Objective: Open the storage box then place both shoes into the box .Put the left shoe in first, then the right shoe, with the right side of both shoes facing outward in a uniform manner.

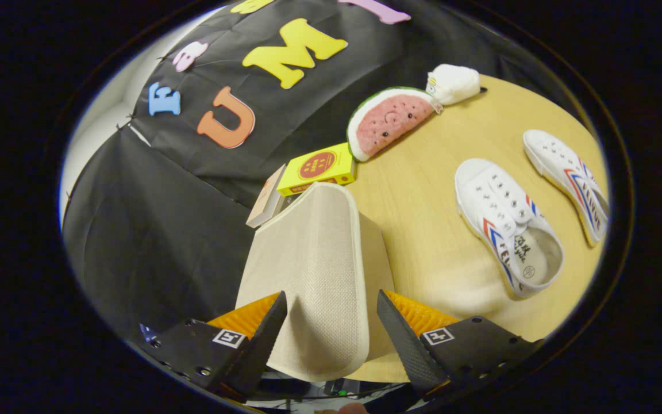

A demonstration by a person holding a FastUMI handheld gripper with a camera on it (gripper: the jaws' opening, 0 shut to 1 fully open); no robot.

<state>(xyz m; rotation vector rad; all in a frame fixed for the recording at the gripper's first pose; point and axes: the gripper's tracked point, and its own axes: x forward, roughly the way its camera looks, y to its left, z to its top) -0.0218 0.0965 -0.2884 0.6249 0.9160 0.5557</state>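
Wooden table (423, 190), carrying everything. Beige storage box (314, 259) between the fingers of the gripper (331, 333), spread apart on either side, contact impossible to judge; inside of box hidden. Two white shoes (506, 224) (566, 172) lying well right of box. Watermelon plush (385, 121) and yellow carton (319, 168) beyond.
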